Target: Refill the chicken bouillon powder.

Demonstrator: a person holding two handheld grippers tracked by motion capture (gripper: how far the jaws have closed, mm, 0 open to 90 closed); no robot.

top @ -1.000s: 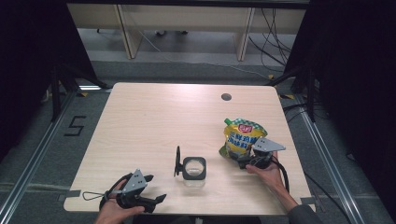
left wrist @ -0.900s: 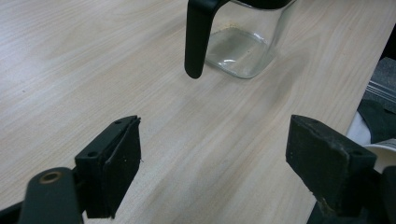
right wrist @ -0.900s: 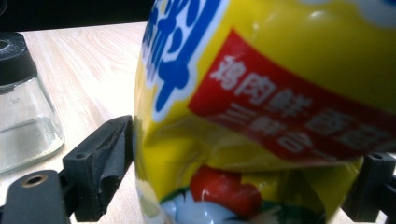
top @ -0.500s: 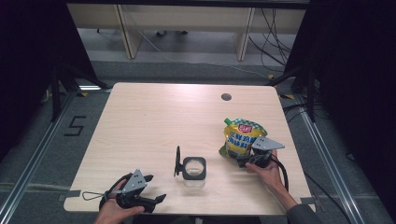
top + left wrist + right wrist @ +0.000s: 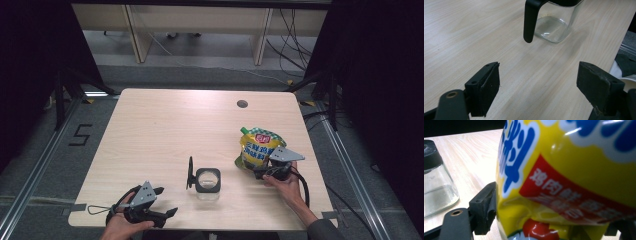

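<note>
Pouch: one yellow pouch (image 5: 574, 170), blue and red Chinese lettering, between right tool (image 5: 260, 170) jaws.
Right tool: jaws were closing on pouch.
Left tool (image 5: 162, 212): was open, empty.
Jar: one glass jar (image 5: 554, 22) ahead.

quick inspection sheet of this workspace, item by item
surface: light wood table, round hole near its far edge
job's things: yellow pouch at right; glass jar with black rim, lid flipped open, mid-front
clutter: nothing seen
grippers: right gripper jaws have just been closing, pouch between them, left pad touching and denting it; left gripper open, nothing between its jaws, aimed at the jar
cables: black cable trailing from right gripper; more on the floor beyond the table
surroundings: dark curtains on both sides, desk legs behind
</note>
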